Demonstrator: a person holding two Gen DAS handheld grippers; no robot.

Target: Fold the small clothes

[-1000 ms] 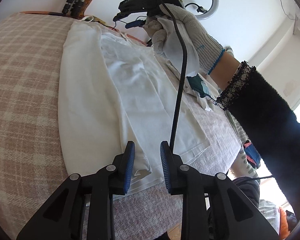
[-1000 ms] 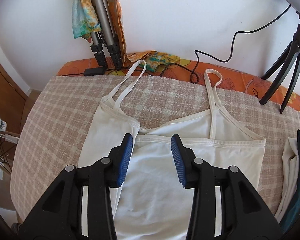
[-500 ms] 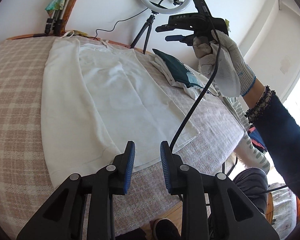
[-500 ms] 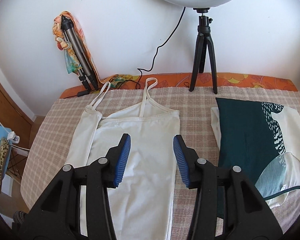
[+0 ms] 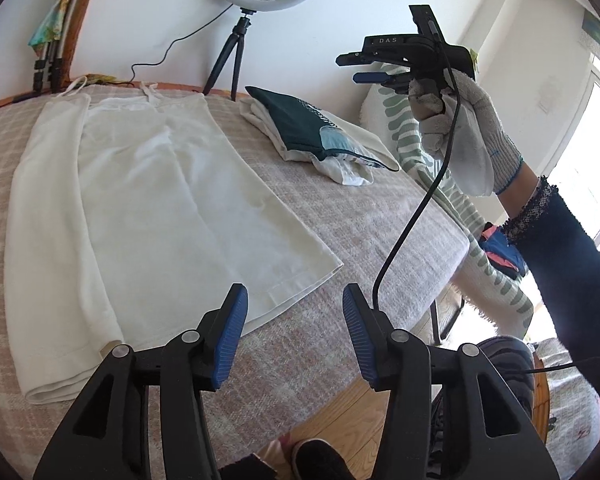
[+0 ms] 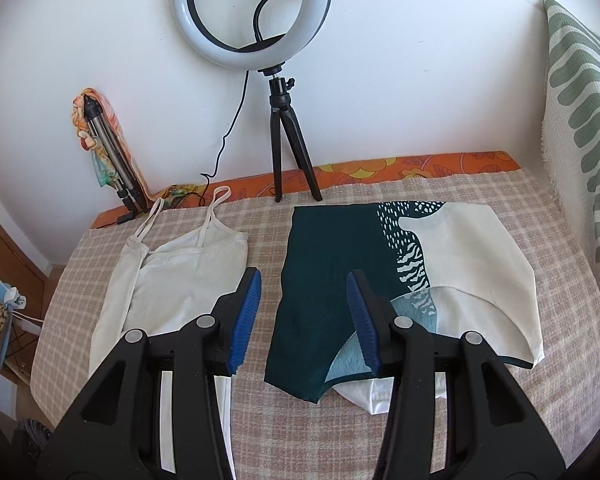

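A white strappy top (image 5: 140,200) lies flat on the checked table cover, its left side folded over; it also shows in the right wrist view (image 6: 172,280). My left gripper (image 5: 294,332) is open and empty, above the table's near edge just right of the top's hem. My right gripper (image 6: 304,316) is open and empty, held high above a folded pile topped by a dark green and white patterned garment (image 6: 380,280). In the left wrist view the right gripper (image 5: 374,68) is up in the air beyond the pile (image 5: 312,132), in a gloved hand.
A ring light on a black tripod (image 6: 288,140) stands at the back by the wall, its cable trailing left. A folded tripod with a colourful scarf (image 6: 108,156) leans at the back left. A green-striped cloth (image 6: 580,120) hangs at the right. The table cover (image 5: 360,240) ends close to me.
The left gripper has opened wide and drawn back toward the hem side. The right gripper has risen and swung right, from over the top's neckline to above the green pile.
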